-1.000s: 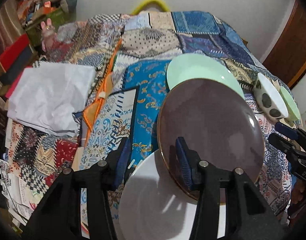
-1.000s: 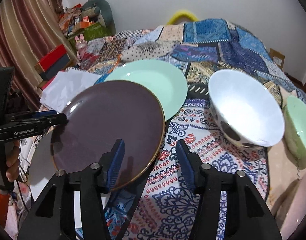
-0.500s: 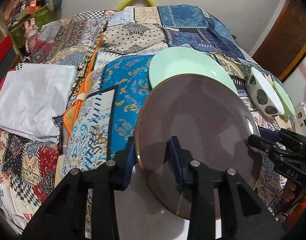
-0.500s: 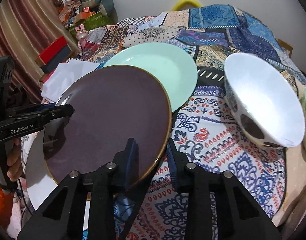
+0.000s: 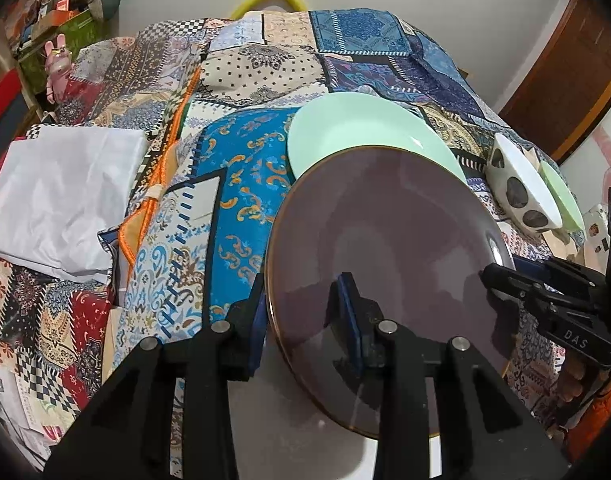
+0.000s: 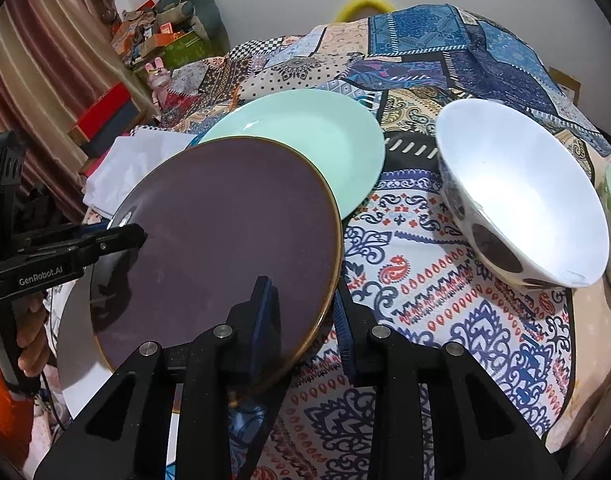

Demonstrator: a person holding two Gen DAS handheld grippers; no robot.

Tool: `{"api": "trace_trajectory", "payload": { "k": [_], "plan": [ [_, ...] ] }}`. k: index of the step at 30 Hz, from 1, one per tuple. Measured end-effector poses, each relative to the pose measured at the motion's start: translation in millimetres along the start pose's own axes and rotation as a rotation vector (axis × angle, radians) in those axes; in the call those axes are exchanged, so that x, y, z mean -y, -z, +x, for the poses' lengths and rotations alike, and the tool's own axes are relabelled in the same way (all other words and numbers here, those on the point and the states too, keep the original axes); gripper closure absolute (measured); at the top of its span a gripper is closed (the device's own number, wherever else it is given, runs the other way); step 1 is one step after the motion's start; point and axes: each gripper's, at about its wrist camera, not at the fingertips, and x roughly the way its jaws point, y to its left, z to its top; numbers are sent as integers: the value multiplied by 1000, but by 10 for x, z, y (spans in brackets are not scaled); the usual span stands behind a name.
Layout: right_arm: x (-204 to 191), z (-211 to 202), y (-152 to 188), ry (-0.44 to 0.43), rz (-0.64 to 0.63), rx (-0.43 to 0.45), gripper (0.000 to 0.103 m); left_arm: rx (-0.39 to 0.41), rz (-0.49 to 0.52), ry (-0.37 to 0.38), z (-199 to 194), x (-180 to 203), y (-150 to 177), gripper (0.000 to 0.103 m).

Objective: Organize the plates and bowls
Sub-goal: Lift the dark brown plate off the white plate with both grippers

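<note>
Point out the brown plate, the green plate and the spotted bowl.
brown plate (image 6: 225, 240): right wrist view, middle of its face.
green plate (image 6: 305, 136): right wrist view, its bare centre.
spotted bowl (image 6: 521, 200): right wrist view, white inside.

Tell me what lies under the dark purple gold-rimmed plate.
Beneath the dark purple gold-rimmed plate, gripped at opposite edges by both grippers, a white round plate shows at its near left. Most of that plate is covered; anything else beneath cannot be seen.

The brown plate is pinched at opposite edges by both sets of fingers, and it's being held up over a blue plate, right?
Nearly. Both grippers, left and right, do pinch the brown plate at opposite edges, but the plate underneath is white, not blue. The right wrist view shows its pale rim below the brown one. The green plate lies farther back.
</note>
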Motion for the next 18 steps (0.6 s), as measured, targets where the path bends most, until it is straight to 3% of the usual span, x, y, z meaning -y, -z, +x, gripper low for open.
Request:
{"api": "trace_trajectory", "payload": {
  "k": [18],
  "plan": [
    [93,-216,105,-10,18,42,77,-10,1,27,-46,183,118,70]
  ]
}}
